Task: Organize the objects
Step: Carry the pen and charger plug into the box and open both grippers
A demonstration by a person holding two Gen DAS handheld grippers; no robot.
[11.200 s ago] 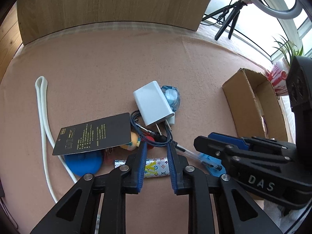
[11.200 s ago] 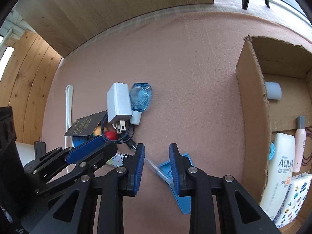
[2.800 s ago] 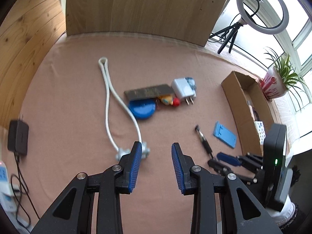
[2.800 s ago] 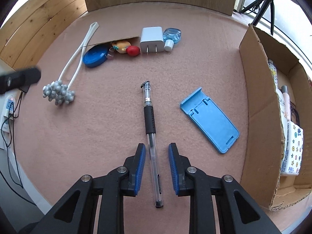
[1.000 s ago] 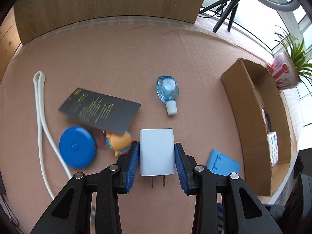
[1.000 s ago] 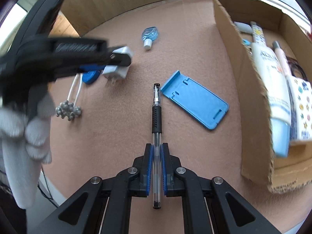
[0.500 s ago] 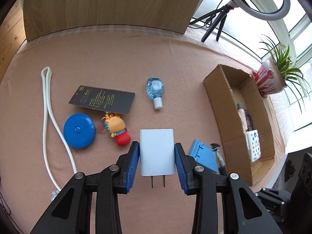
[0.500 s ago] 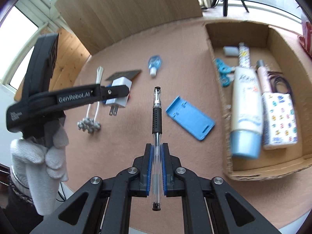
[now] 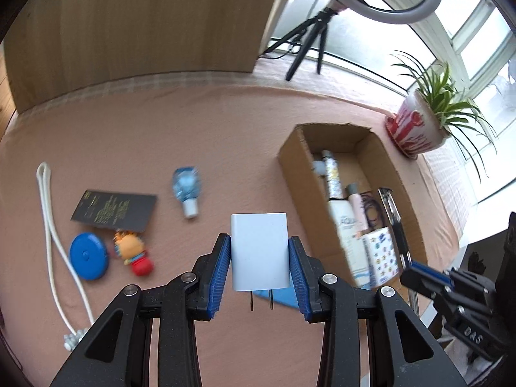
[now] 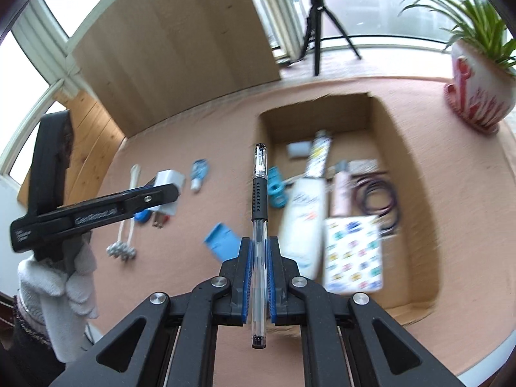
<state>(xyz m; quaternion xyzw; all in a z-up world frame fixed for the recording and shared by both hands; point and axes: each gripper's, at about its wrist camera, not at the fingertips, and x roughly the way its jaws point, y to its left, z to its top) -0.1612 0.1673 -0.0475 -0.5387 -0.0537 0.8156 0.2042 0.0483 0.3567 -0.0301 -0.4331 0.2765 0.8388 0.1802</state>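
My left gripper [image 9: 260, 269] is shut on a white wall charger [image 9: 259, 250], held above the pink table with its two prongs pointing back at the camera. My right gripper [image 10: 259, 266] is shut on a clear pen with a black grip [image 10: 259, 200], raised over the left side of the cardboard box [image 10: 416, 161]. In the left wrist view the same pen [image 9: 395, 222] hangs over the box [image 9: 292, 158], and the right gripper [image 9: 419, 272] shows at the lower right. The right wrist view shows the left gripper [image 10: 161, 193] with the charger [image 10: 169, 180] at the left.
The box holds a sunscreen tube [image 10: 303, 213], a patterned pack [image 10: 353, 251], a coiled cable [image 10: 377, 201] and small bottles. On the table lie a blue phone stand [image 10: 222, 242], a sanitizer bottle [image 9: 187, 188], a black card [image 9: 113, 209], a blue disc [image 9: 88, 256], a toy [image 9: 133, 253] and a white rope [image 9: 51, 238]. A potted plant [image 9: 419, 125] stands at the right.
Both grippers have risen and swung right toward the box. The pen now hangs over the box's left side, and the charger has come nearer the box.
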